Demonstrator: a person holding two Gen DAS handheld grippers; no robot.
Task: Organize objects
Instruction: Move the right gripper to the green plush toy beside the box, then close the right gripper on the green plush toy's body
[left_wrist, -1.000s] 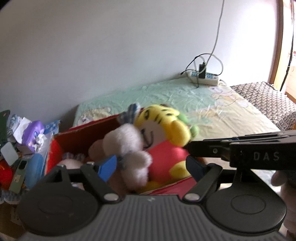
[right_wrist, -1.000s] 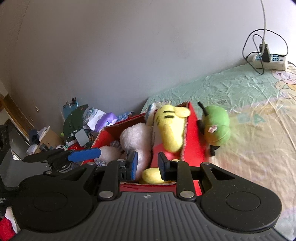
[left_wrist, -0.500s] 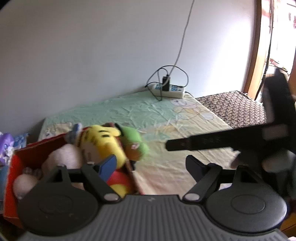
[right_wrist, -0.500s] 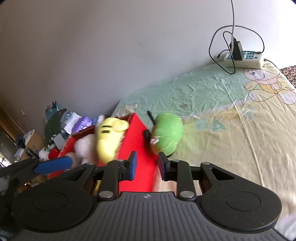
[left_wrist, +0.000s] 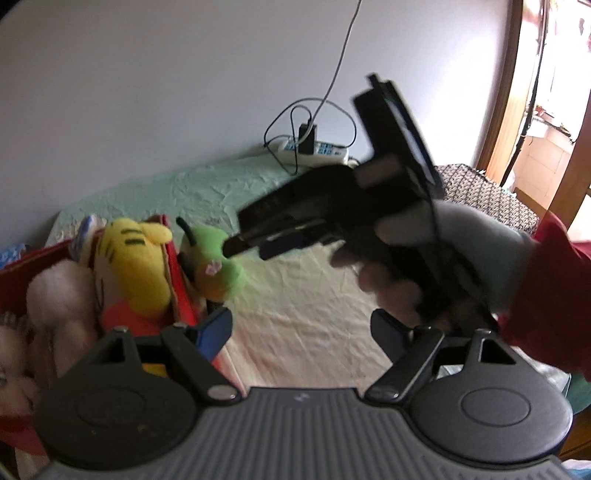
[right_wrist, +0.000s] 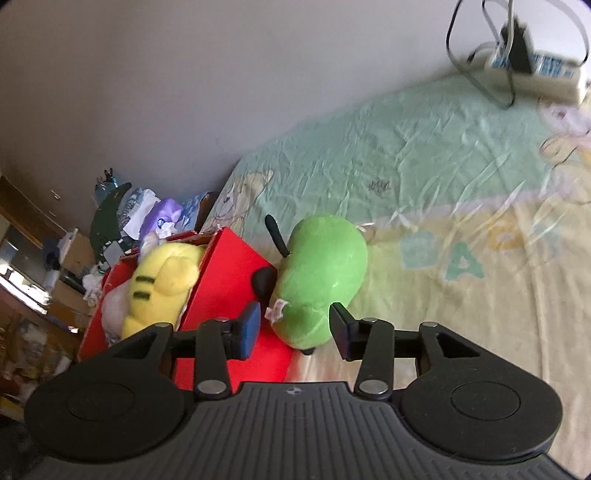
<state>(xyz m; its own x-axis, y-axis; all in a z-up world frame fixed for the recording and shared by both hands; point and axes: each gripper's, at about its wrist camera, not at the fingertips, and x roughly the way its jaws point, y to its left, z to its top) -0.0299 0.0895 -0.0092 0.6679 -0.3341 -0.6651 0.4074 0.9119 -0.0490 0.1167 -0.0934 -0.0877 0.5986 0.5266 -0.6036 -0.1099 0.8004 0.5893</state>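
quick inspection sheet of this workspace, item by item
surface: bed sheet, pale green and yellow, wrinkled
job's things: red box holding a yellow striped plush and white plush; green plush on the sheet against the box's outer wall
clutter: pile of packets and papers beyond the box
grippers: right gripper jaws opening, either side of the green plush, not pressing; left gripper open, nothing between its jaws
cables: power strip with plugged cords at the wall
surroundings: grey wall, doorway
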